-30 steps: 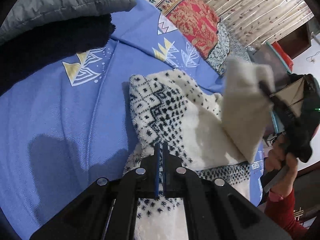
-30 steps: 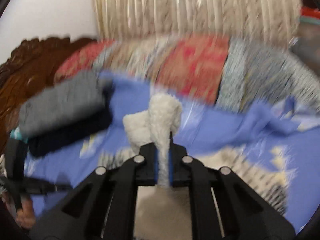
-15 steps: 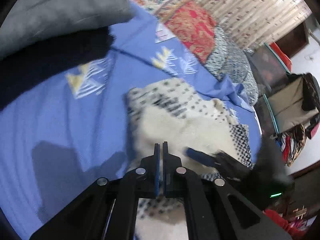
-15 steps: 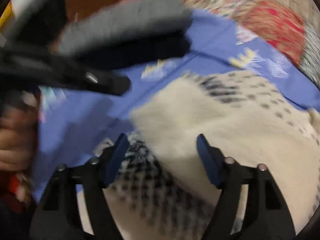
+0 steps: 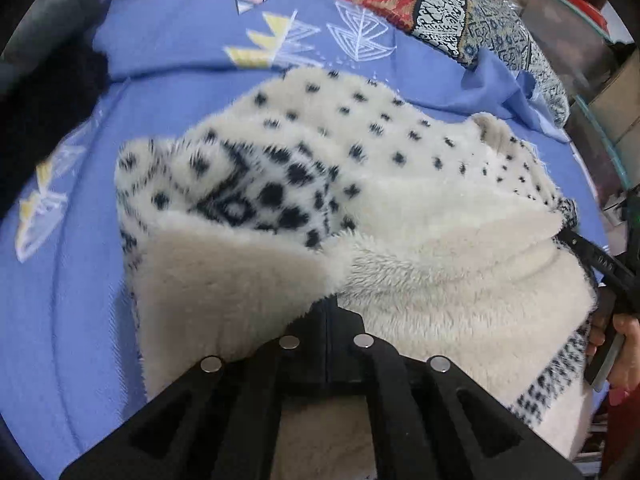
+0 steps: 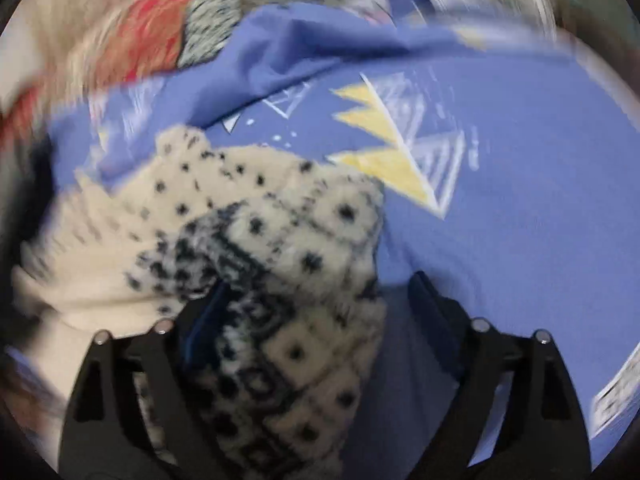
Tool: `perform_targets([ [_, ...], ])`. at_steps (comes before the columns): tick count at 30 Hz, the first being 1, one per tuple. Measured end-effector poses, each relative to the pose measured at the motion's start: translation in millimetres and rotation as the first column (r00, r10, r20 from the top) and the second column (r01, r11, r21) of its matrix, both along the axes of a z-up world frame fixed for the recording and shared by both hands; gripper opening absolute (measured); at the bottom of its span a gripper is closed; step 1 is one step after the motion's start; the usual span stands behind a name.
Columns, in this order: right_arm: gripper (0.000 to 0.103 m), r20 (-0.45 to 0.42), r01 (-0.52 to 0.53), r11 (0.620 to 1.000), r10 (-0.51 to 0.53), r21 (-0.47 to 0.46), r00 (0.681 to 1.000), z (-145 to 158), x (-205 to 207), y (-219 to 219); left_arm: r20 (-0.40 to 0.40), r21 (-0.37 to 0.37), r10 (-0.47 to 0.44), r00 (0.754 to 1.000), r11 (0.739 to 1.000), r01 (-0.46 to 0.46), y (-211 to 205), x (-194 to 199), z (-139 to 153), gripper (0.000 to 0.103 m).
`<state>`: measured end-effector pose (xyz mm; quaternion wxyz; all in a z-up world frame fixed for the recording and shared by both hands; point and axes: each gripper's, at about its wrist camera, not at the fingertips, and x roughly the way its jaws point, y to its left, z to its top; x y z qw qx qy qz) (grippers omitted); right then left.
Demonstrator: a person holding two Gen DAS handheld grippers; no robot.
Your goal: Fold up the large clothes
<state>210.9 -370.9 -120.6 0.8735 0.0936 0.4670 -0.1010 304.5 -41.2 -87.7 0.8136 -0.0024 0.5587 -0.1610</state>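
- Pinching a fold of the fleece sweater in my left gripper, I have the two fingers pressed together with the plush cream lining bunched over their tips (the pads themselves are buried in the pile).
- The sweater lies across the blue bedsheet, partly doubled over: its outer face is cream with black dots and a bolder diamond band, its inner face plain, thick and fuzzy.
- My right gripper stands wide and its jaws are opening; the patterned hem of the sweater lies between the fingers, brushing the left one, while the right one is over bare sheet. Neither pad presses on it.
- The sheet is smooth woven cotton, printed with yellow zigzags and white line-drawn triangles, and it rucks into soft ridges near the far edge.
- Beyond it sit patterned pillows, one red and gold, one black and white with a crackle print.
- A dark, soft heap of other clothing lies at the left, blurred.
- At the right edge of the left view a hand grips the other tool's handle.
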Motion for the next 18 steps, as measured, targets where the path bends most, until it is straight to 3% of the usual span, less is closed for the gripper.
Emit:
perform_targets([
  [3,0.091,0.006,0.028,1.000,-0.028,0.006,1.000,-6,8,-4,0.031,0.100,-0.025,0.999,0.995,0.022,-12,-7,7,0.026],
  [7,0.091,0.085,0.011,0.999,-0.015,0.044,0.996,27,-29,-1,0.071,0.156,-0.063,0.995,0.986,0.052,-4,-39,41,0.026],
  [9,0.091,0.137,-0.022,0.997,0.011,0.077,0.990,47,-67,-1,0.088,0.123,-0.071,0.994,0.991,0.060,18,-68,59,0.026],
  [12,0.091,0.161,-0.078,0.988,0.057,0.131,0.985,60,-135,-1,0.048,0.080,-0.059,0.997,0.995,0.055,54,-114,69,0.032],
  [18,0.089,0.090,-0.157,0.963,0.140,0.220,0.986,45,-272,7,-0.064,-0.024,-0.028,0.998,0.999,0.027,114,-217,55,0.057],
])
